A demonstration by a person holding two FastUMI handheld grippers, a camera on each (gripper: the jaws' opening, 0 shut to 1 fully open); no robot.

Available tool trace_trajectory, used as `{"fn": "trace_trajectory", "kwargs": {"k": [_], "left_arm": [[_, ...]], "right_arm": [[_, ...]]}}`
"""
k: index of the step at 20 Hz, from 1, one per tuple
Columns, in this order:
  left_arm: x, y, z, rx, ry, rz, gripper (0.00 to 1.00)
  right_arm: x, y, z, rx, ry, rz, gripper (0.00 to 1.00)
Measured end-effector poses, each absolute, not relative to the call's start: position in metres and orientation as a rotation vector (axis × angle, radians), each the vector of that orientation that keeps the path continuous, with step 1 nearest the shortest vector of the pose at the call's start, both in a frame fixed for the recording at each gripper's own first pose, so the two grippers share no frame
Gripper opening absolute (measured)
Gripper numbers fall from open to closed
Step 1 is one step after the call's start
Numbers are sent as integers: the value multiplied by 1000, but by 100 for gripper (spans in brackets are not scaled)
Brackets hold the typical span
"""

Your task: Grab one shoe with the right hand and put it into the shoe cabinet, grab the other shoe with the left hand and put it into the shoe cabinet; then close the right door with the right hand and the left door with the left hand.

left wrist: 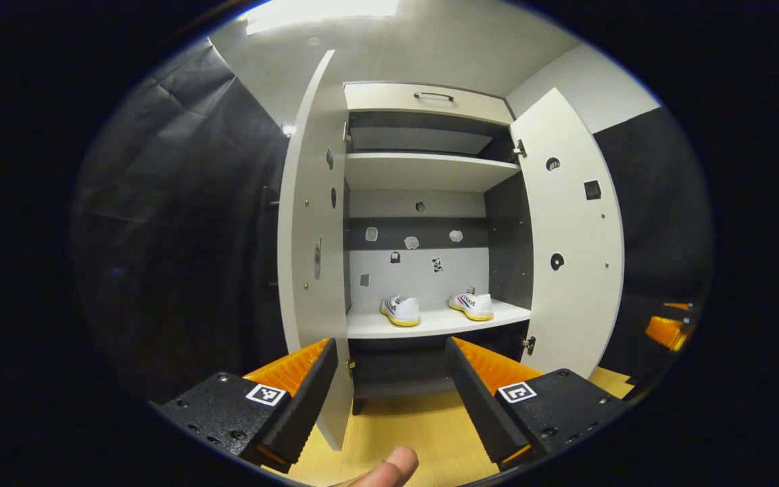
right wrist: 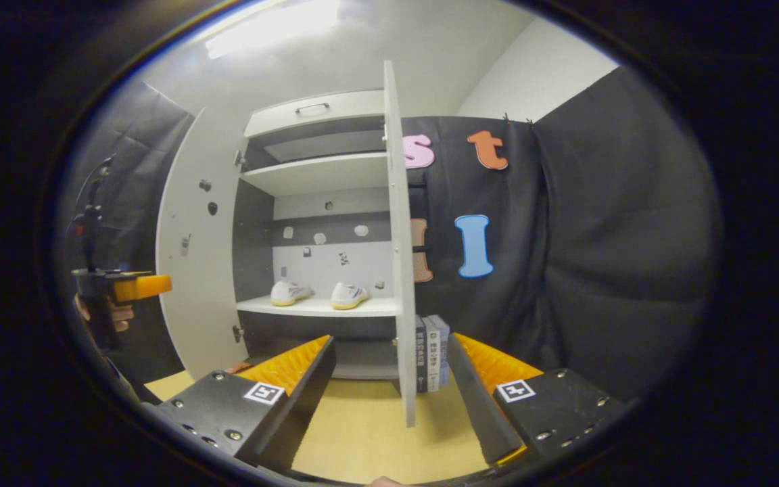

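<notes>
Both white sneakers sit side by side on the lower shelf (left wrist: pixel 430 323) of the shoe cabinet (left wrist: pixel 423 101), the left sneaker (left wrist: pixel 401 310) just apart from the right sneaker (left wrist: pixel 472 306), toes pointing near. The left door (left wrist: pixel 312 243) and the right door (left wrist: pixel 569 237) both stand wide open. The left tool (left wrist: pixel 389 396) and the right tool (right wrist: pixel 389 399) hang open and empty, well short of the cabinet above the yellow floor (left wrist: pixel 403 423), the right tool's fingers straddling the right door's near edge without touching it; some books (right wrist: pixel 432 352) stand by that door.

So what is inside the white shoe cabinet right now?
Inside the white shoe cabinet, two white shoes with yellow soles sit side by side, apart, on the lower white shelf. The upper shelf's top surface is out of sight from this low angle.
</notes>
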State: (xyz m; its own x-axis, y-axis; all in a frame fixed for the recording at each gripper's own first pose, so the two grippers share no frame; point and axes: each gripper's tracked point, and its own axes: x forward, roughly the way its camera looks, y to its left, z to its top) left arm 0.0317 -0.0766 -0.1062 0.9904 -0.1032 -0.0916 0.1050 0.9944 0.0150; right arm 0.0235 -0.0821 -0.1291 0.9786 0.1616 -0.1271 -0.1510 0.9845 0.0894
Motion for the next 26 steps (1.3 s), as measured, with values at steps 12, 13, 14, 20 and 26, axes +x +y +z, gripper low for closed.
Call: {"fn": "trace_trajectory", "kwargs": {"k": [12, 13, 14, 20, 26], "left_arm": [[-4, -54, -139, -54, 72, -194, 98], [-4, -52, -142, -55, 76, -200, 98], [-4, -50, -144, -54, 76, -203, 98], [-1, -31, -152, -66, 65, -200, 98], [3, -12, -161, -62, 79, -185, 98]], "right_arm": [[143, -161, -58, 50, 136, 267, 99], [156, -167, -55, 49, 135, 259, 98], [166, -174, -57, 28, 142, 250, 98], [220, -178, -46, 51, 160, 244, 98], [230, -149, -51, -21, 180, 258, 98]]}}
